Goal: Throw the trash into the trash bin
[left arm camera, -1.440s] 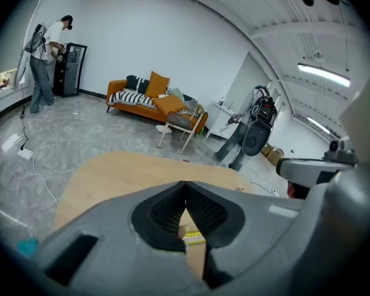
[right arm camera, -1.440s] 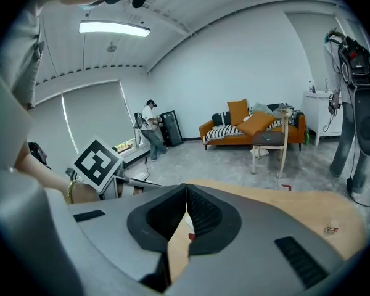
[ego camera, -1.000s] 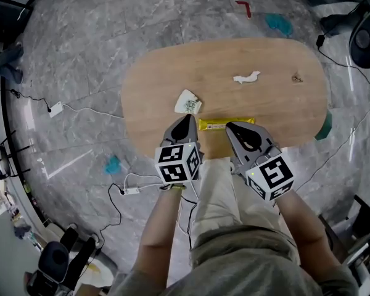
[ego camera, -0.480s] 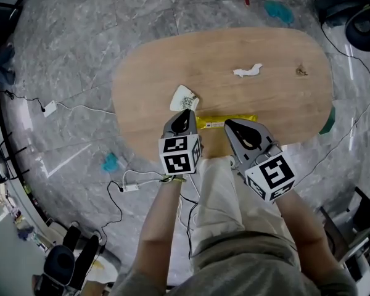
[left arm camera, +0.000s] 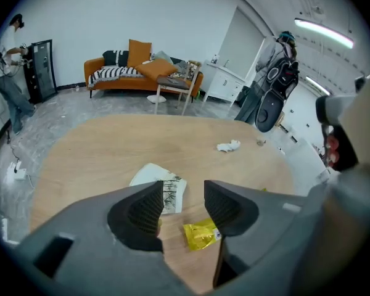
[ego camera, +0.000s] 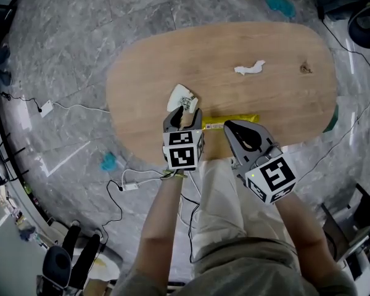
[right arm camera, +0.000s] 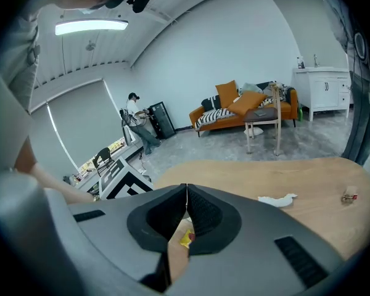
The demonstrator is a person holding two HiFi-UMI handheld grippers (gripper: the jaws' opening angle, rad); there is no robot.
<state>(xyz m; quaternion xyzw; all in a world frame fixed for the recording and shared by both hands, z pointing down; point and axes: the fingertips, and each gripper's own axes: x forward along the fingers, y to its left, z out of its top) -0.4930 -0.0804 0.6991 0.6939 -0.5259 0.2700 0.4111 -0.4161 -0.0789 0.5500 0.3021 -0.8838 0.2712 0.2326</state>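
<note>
Table [ego camera: 148, 79]: oval, light wood, standing on a grey stone floor [ego camera: 74, 36].
Left claw [ego camera: 182, 115]: jaws apart, they have just been opening; nothing is pinched between them; it hangs over the near edge of the white packet [ego camera: 180, 96].
Right claw [ego camera: 228, 126]: jaws closed together, tip by the yellow wrapper [ego camera: 243, 120].
Yellow wrapper: flat, near the table's near edge, between the two claws.
White tissue [ego camera: 249, 68]: crumpled, farther back, well apart from both claws.
Brown bit [ego camera: 306, 68]: small, right of the tissue.
Floor: wires [ego camera: 80, 108] and a blue scrap [ego camera: 108, 161].
</note>
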